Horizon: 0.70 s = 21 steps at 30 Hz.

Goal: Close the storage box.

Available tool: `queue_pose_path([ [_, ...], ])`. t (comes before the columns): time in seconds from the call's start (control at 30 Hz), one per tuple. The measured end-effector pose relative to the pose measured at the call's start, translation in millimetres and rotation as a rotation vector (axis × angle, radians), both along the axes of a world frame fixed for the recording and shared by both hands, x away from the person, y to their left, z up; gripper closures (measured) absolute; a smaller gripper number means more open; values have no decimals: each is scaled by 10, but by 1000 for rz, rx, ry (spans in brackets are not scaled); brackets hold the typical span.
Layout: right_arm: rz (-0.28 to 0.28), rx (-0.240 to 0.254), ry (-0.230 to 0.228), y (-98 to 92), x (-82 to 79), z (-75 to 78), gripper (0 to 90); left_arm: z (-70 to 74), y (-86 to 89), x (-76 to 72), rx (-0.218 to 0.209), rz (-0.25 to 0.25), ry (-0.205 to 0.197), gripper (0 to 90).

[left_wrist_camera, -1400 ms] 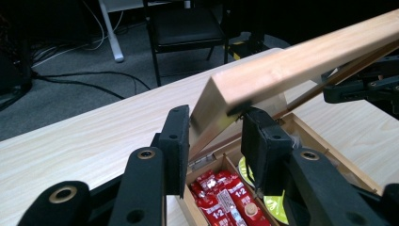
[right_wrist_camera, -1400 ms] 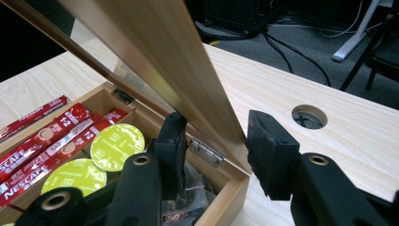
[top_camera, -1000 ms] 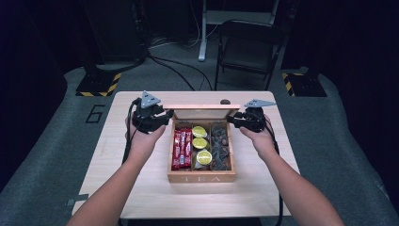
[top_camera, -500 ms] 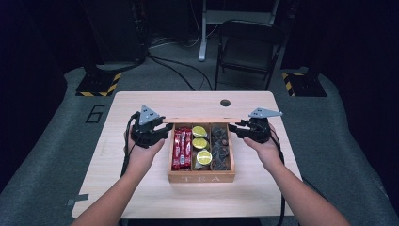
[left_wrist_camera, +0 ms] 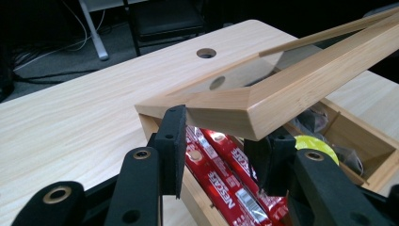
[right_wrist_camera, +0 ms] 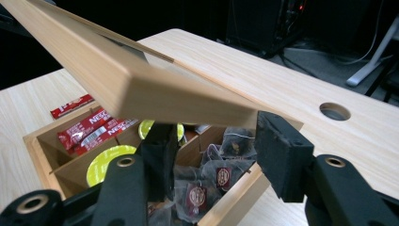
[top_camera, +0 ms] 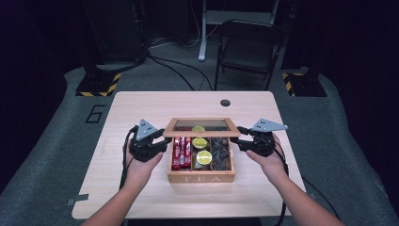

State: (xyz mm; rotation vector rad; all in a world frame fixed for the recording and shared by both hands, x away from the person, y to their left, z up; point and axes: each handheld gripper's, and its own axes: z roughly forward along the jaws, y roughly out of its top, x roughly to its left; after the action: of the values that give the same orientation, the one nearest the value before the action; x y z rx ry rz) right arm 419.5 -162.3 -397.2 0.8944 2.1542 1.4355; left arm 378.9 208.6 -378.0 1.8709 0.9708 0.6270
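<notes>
Wooden lid [top_camera: 201, 127] with glass pane half lowered, tilted over tea box [top_camera: 201, 177] at table [top_camera: 141, 106] centre. My left gripper [left_wrist_camera: 217, 153] straddles lid's left corner; can't tell if pads press. My right gripper [right_wrist_camera: 221, 155] at right corner, jaws just been opening, lid edge between them, pads apart from wood. Box holds red sachets [top_camera: 181, 151], yellow-green pods [top_camera: 203, 157], dark tea bags [top_camera: 221, 157].

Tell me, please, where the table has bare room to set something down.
Free: the table behind the tea box up to the round hole, and the front strip. Crowded: both sides of the box, with left gripper and right gripper at the lid.
</notes>
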Motion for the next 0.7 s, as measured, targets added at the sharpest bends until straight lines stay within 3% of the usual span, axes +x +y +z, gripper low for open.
queue_pose_path([
  [0.23, 27, -22, -29, -55, -221, -29, 487, -131, -7, -90, 8, 4, -25, 600],
  [0.37, 18, -77, -49, -95, -320, -111, 486, -220, 1, -138, 1, 1, -15, 600],
  [0.57, 17, -60, -10, -132, -396, -220, 487, -356, 2, -214, 15, -11, 0, 600],
  [0.7, -32, -76, -3, -161, -428, -254, 493, -452, -1, -252, 15, -10, 8, 600],
])
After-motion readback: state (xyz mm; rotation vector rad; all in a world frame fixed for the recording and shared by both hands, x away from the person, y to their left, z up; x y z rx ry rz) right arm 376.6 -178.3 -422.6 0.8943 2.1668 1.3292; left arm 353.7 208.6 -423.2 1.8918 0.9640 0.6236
